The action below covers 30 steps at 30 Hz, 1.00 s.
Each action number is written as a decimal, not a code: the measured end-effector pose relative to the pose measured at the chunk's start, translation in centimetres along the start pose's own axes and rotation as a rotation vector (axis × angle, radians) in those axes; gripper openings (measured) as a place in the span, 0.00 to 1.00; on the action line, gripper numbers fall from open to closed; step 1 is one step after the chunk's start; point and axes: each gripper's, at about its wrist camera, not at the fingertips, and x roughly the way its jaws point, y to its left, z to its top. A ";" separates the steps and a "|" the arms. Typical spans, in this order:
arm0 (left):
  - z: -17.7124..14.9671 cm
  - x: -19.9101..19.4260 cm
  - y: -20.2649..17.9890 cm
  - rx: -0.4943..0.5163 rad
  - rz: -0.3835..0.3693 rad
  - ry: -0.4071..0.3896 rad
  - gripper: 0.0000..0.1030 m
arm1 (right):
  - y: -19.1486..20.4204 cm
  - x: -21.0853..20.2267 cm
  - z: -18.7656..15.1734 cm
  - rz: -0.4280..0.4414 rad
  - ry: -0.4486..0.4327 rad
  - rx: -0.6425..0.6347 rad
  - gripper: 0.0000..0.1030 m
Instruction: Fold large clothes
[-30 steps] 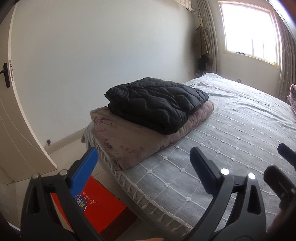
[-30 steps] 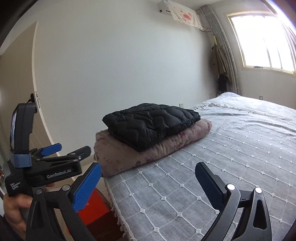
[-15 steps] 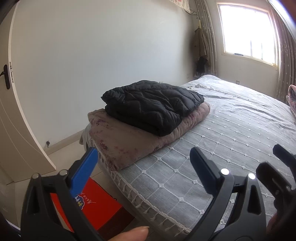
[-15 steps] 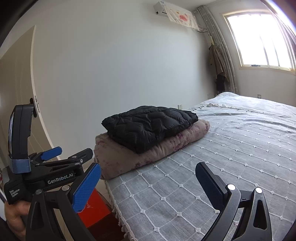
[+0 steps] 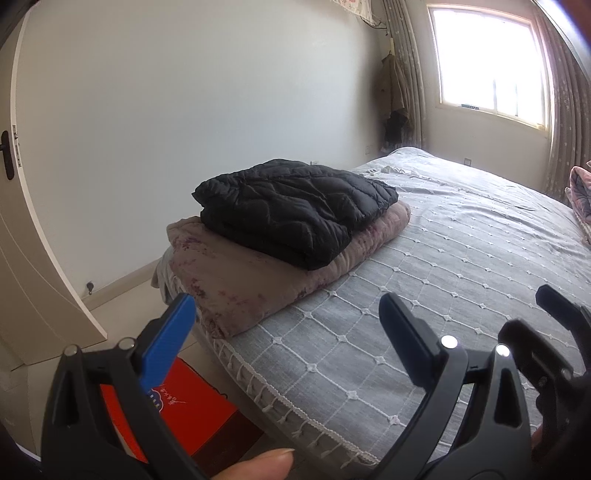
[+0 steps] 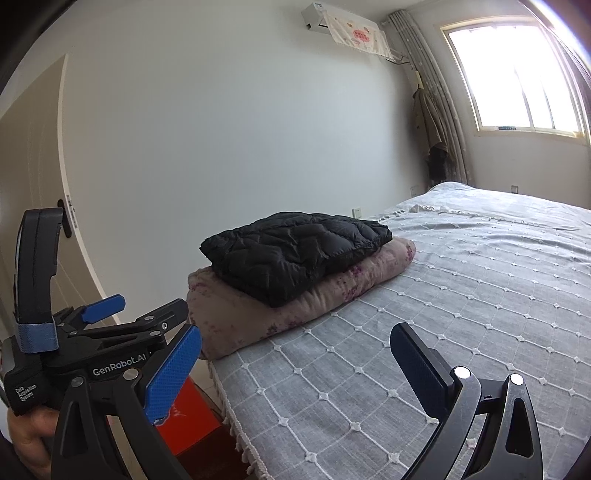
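Biggest thing in front of me is the bed [image 5: 461, 258], covered in a grey spread with a white stitched diamond pattern and a fringe along the near edge. At its near left corner sits a folded pinkish blanket with purple flowers [image 5: 236, 273], and the black quilted jacket [image 5: 295, 206] lies folded on top of that, well apart from both my grippers.

Behind it there's a plain white wall, a door [image 5: 22, 236] with a dark handle on the left, and a bright window [image 5: 487, 62] with curtains on the right. My right camera also catches a wall AC unit [image 6: 343, 22] under a cloth cover with a pink print, too small to read.

On the floor by the bed corner is a red box [image 5: 188, 413] with a blue logo and some white script I can't make out.

My left gripper [image 5: 284, 332] is spread wide, holding nothing, hanging over the bed's edge. My right gripper [image 6: 295, 354] is the same, wide and empty. In the right camera the left one's body reads "GenRobot.AI" plus a small "Data Acquisition System" label.
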 end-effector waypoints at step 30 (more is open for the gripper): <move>0.1 -0.4 0.1 0.008 0.013 -0.010 0.99 | 0.2 0.2 0.1 -0.005 0.005 0.000 1.00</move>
